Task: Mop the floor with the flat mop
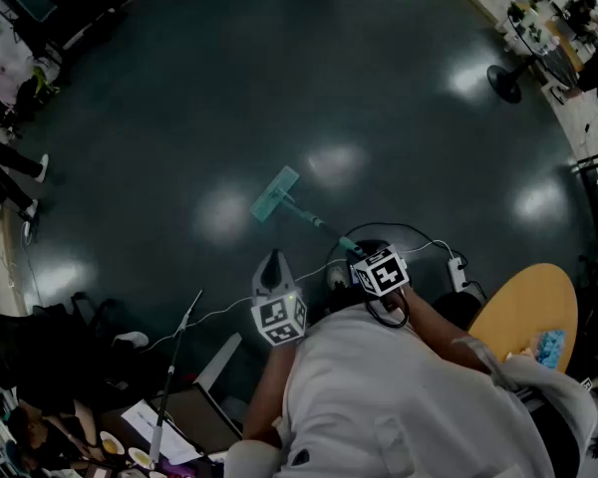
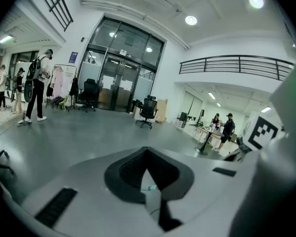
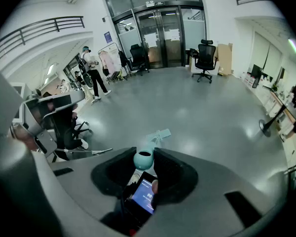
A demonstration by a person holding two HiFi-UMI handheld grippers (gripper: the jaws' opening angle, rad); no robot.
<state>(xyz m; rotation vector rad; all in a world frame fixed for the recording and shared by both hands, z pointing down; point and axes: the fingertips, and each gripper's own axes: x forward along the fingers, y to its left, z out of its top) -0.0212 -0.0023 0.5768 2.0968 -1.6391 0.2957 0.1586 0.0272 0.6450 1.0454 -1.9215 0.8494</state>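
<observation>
The flat mop lies on the dark glossy floor (image 1: 199, 98), with its pale teal head (image 1: 276, 192) ahead of me. Its thin handle (image 1: 314, 222) slants back to my right gripper (image 1: 353, 250). In the right gripper view the jaws of that gripper (image 3: 144, 151) are shut on the handle's round teal end (image 3: 144, 159), and the mop head (image 3: 158, 134) shows beyond them. My left gripper (image 1: 274, 270) hovers to the left of the handle and points forward. Its jaws (image 2: 147, 152) meet at the tip with nothing held.
A round wooden table (image 1: 523, 312) stands at my right, with a power strip (image 1: 458, 267) and cables beside it. A fan stand (image 1: 505, 78) is at far right. Bags and papers (image 1: 159, 421) crowd the near left. Office chairs (image 3: 205, 58) and people (image 3: 91, 68) stand farther off.
</observation>
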